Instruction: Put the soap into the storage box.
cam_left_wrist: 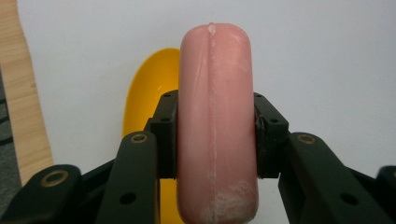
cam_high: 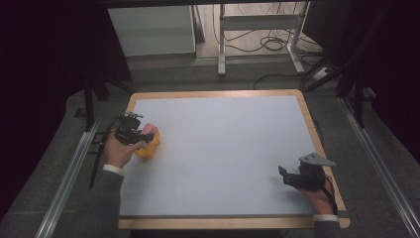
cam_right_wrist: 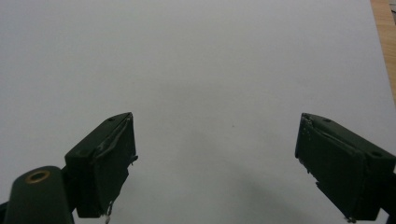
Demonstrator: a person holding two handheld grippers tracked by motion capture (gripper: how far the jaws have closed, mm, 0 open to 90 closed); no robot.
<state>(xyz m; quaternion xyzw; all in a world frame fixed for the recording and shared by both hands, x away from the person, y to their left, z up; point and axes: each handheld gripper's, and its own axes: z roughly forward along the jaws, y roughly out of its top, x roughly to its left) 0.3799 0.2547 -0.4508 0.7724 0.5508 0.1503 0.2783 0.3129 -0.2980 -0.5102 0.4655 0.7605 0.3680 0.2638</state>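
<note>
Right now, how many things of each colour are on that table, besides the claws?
Pink: 1, the sausage-shaped piece gripped in the left claw.
Yellow: 1, the curved piece beneath it.
Total: 2.

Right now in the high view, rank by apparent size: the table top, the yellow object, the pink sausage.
1. table top
2. yellow object
3. pink sausage, partly hidden by the left gripper, so its rank is unsure.

No legible text, label, brand, number or sign on anything in these views
</note>
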